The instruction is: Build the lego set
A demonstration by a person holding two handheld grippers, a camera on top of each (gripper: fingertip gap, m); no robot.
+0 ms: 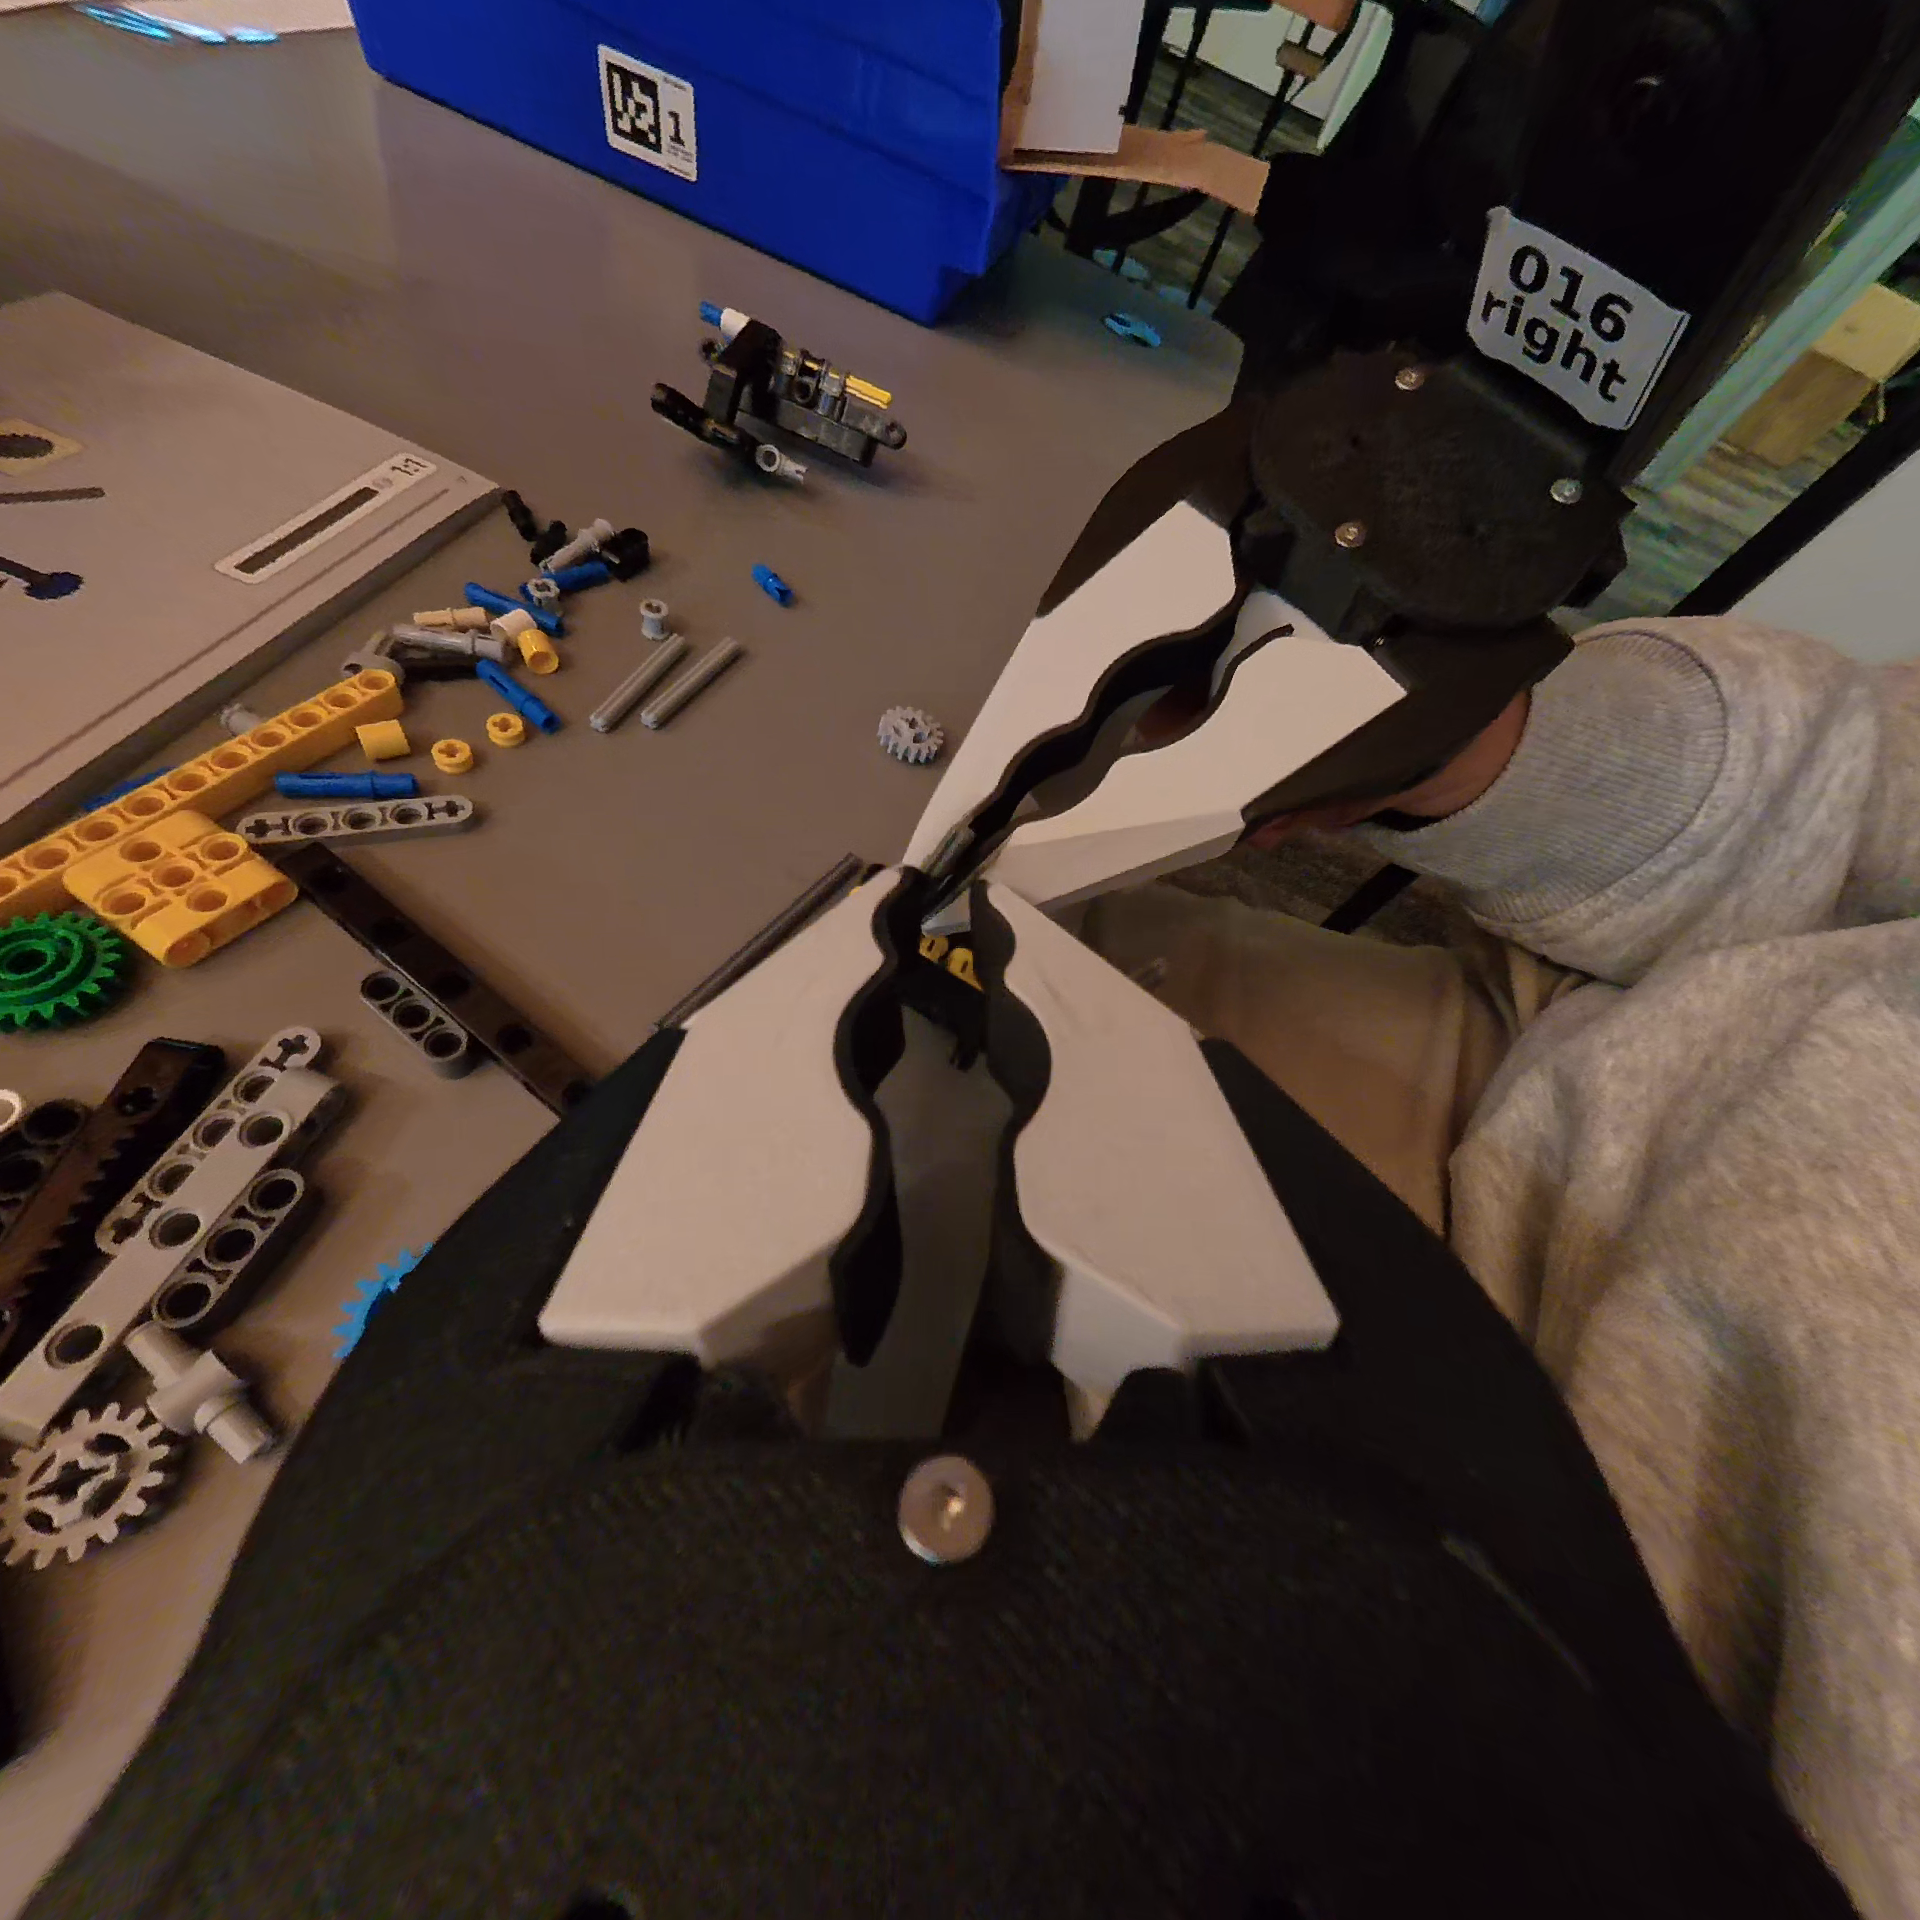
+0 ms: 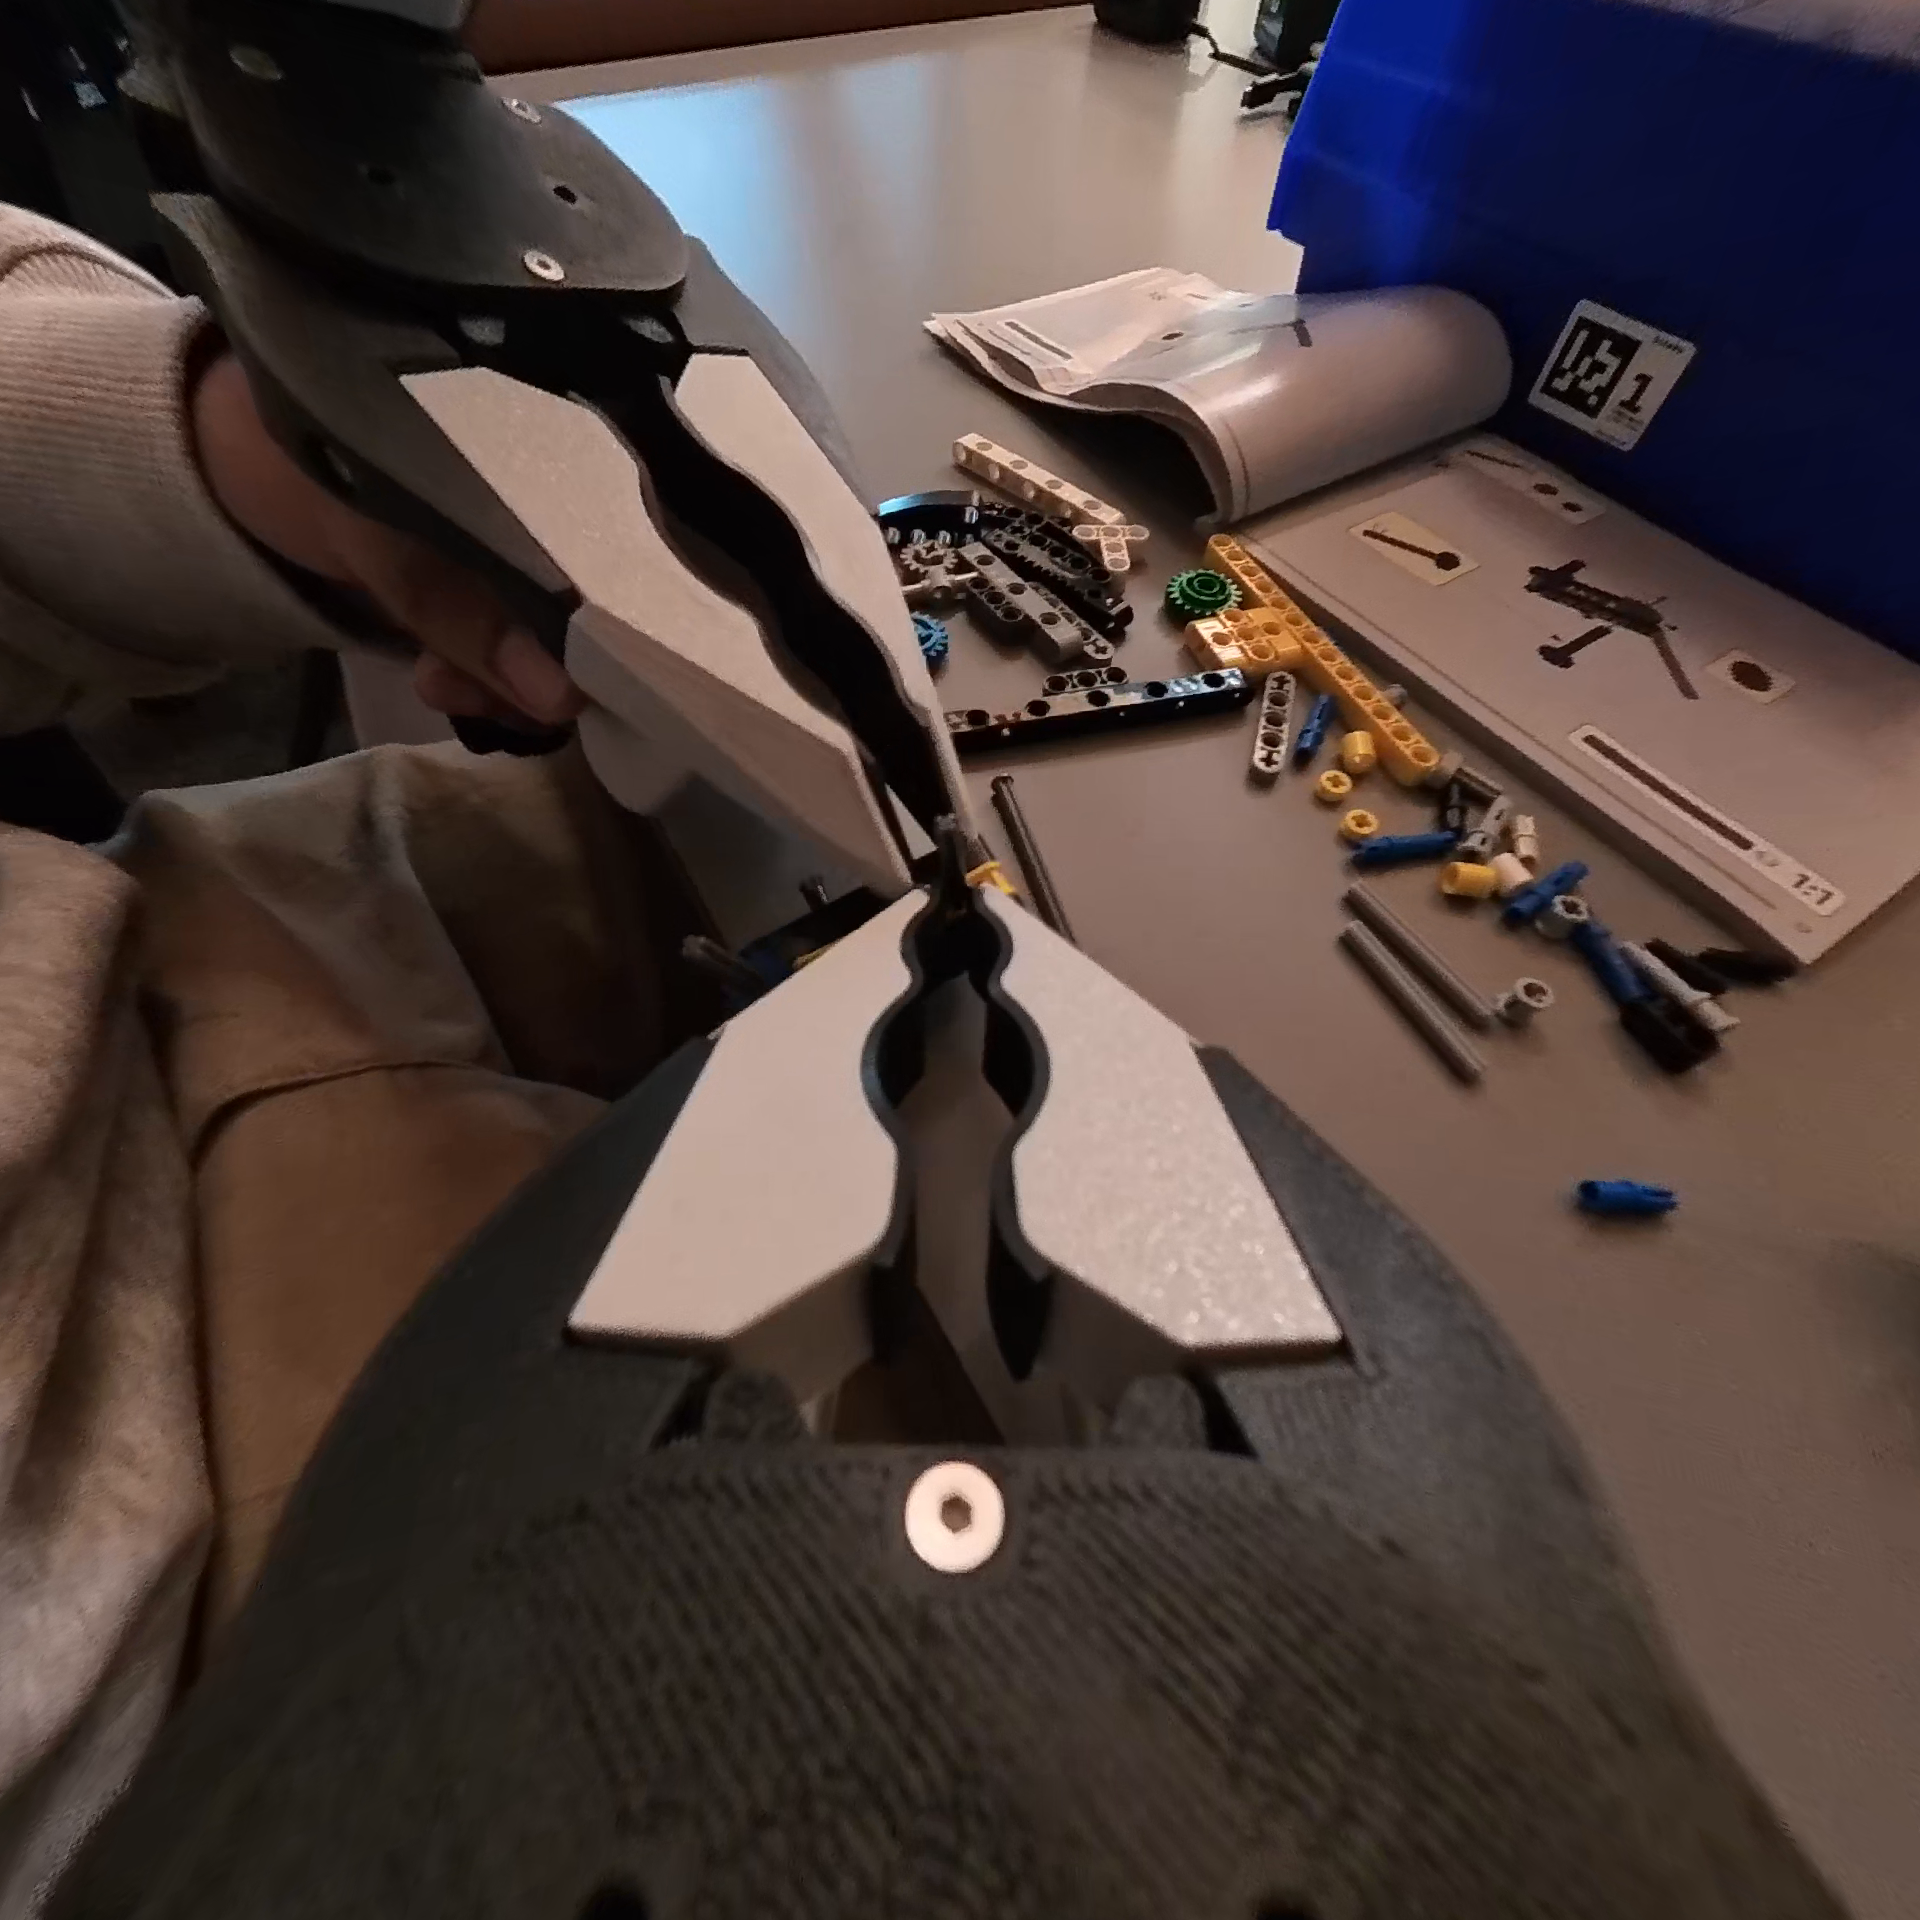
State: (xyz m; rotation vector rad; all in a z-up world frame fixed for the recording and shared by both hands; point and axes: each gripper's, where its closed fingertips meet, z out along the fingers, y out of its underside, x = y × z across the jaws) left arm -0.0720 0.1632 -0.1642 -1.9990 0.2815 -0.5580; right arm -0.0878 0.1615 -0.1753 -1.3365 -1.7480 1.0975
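Observation:
My left gripper is shut on a small black and yellow lego piece, held above the table's near edge. My right gripper comes in from the upper right, tip to tip with the left, and is shut on a small grey lego part. In the right wrist view, my right gripper meets the left gripper at a dark part with a yellow tip. How the two parts touch is hidden by the fingers. A partly built black assembly lies on the table beyond.
Loose parts lie to the left: yellow beams, a green gear, grey axles, a grey gear, blue pins, black and grey beams. An open instruction booklet and a blue bin lie behind. A long dark axle lies by the grippers. Both grippers' tips are close together, under 4 cm apart. The partly built black assembly is about 20 centimeters from both grippers' fingertips.

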